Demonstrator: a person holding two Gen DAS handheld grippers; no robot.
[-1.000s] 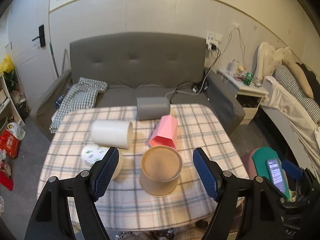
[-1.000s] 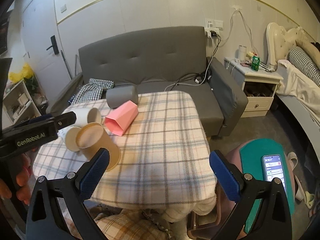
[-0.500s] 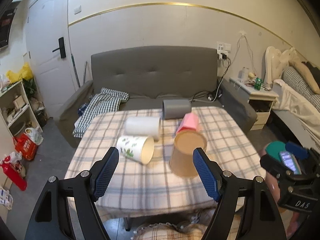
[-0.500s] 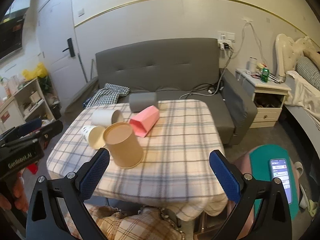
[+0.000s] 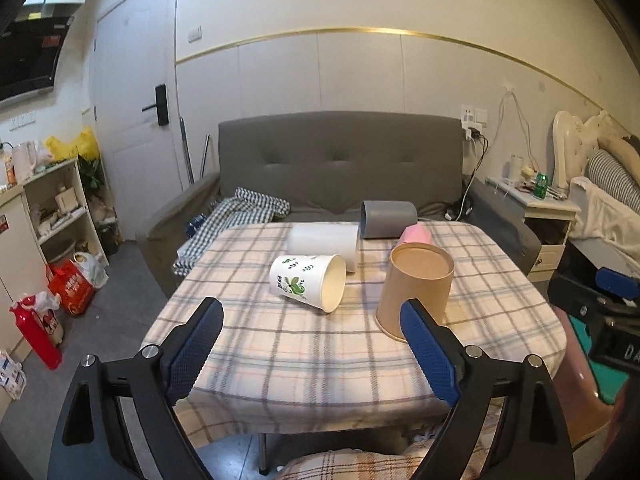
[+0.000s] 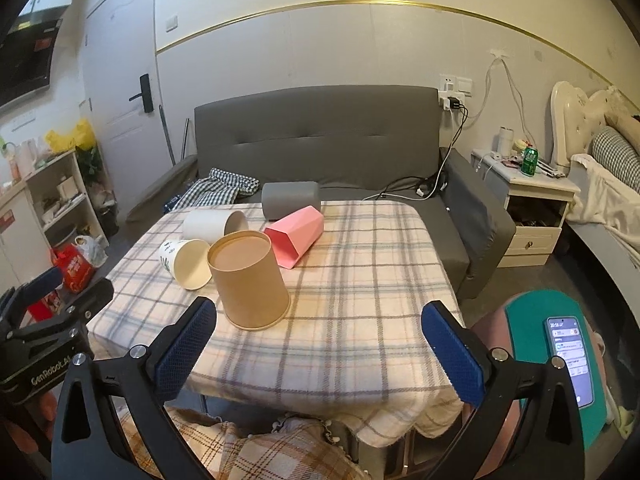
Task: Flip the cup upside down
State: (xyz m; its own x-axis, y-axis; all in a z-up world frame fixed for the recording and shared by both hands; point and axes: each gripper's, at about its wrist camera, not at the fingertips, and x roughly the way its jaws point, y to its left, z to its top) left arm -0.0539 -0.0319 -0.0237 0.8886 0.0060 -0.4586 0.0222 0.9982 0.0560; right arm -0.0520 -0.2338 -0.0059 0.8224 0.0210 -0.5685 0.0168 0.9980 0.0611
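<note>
A brown paper cup (image 5: 416,288) stands upside down, mouth on the plaid tablecloth (image 5: 320,352); it also shows in the right wrist view (image 6: 250,278). My left gripper (image 5: 316,354) is open and empty, drawn back over the table's near edge, apart from the cup. My right gripper (image 6: 316,354) is open and empty, near the front edge, right of the cup. A white cup with green leaf print (image 5: 308,282) lies on its side left of the brown cup.
A plain white cup (image 5: 324,242), a grey cup (image 5: 388,218) and a pink faceted cup (image 6: 298,234) lie on their sides further back. A grey sofa (image 5: 340,160) stands behind the table. A phone (image 6: 570,356) lies on a teal stool at the right.
Both grippers have pulled back and up from the table. The left gripper, which straddled the brown cup a second ago, now sits well clear of it. The cup stays upside down.
</note>
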